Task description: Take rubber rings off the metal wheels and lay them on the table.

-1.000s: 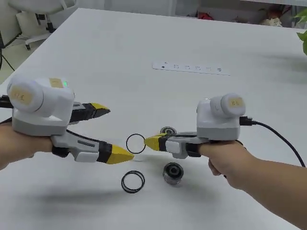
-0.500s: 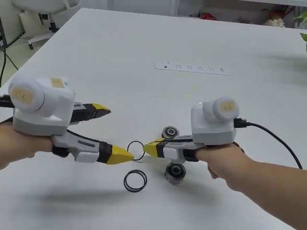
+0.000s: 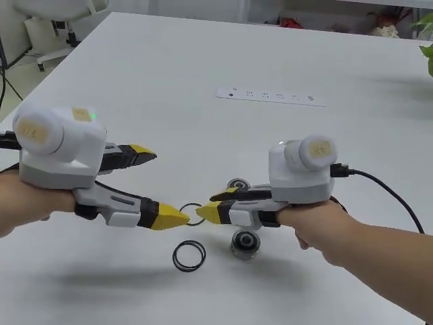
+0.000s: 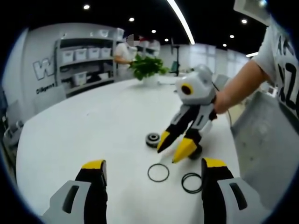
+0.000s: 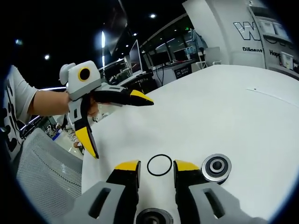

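My right gripper (image 3: 211, 205) is open, its jaws a little apart and low over the table. A single black rubber ring (image 5: 159, 155) lies flat on the white table just ahead of its tips (image 5: 157, 167). Two more rings (image 3: 174, 256) lie together nearer me. One metal wheel (image 3: 245, 244) stands below the right gripper, and another (image 3: 237, 184) lies partly hidden behind it. My left gripper (image 3: 162, 184) is open wide with nothing in it, its lower tip close to the single ring (image 3: 192, 206). In the left gripper view, the ring (image 4: 148, 172) lies ahead of my left gripper (image 4: 153, 165).
A white power strip (image 3: 270, 95) lies farther back on the table (image 3: 169, 81). A cable (image 3: 392, 193) runs from the right gripper. An office chair (image 3: 54, 20) stands past the far left corner. A green plant (image 4: 147, 67) stands at the table's far end.
The right gripper held the single ring at its tips, came down toward the table and opened. The ring now lies on the table. The left gripper has barely moved.
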`<act>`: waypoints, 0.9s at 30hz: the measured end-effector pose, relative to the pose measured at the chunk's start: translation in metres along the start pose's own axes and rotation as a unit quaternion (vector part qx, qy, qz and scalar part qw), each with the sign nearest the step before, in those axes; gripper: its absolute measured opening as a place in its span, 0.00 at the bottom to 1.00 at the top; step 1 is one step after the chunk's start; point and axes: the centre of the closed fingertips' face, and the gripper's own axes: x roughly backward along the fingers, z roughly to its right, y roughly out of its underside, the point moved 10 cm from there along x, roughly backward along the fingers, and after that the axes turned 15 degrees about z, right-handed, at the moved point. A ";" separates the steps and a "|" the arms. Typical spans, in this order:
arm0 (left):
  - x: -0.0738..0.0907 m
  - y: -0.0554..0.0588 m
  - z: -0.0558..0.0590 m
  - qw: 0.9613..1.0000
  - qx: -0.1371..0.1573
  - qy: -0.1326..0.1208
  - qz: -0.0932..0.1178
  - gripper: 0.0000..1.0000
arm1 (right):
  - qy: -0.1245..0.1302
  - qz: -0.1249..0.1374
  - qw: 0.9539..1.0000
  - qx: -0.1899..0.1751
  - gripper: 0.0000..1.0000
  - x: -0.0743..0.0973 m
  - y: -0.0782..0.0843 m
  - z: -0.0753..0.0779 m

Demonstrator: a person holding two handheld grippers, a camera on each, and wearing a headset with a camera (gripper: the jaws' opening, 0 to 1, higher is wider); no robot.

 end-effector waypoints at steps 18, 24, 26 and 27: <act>-0.026 -0.009 -0.010 1.000 -0.001 0.008 -0.002 0.81 | 0.043 0.023 0.998 0.034 0.29 0.033 -0.020 0.033; -0.038 -0.010 -0.011 1.000 -0.003 0.011 0.000 0.77 | 0.056 0.023 0.997 0.040 0.29 0.042 -0.018 0.042; -0.043 -0.010 -0.012 1.000 -0.003 0.010 0.002 0.77 | 0.059 0.021 0.997 0.043 0.29 0.044 -0.017 0.045; -0.044 -0.010 -0.012 1.000 -0.002 0.011 0.001 0.76 | 0.062 0.021 0.997 0.044 0.29 0.045 -0.016 0.046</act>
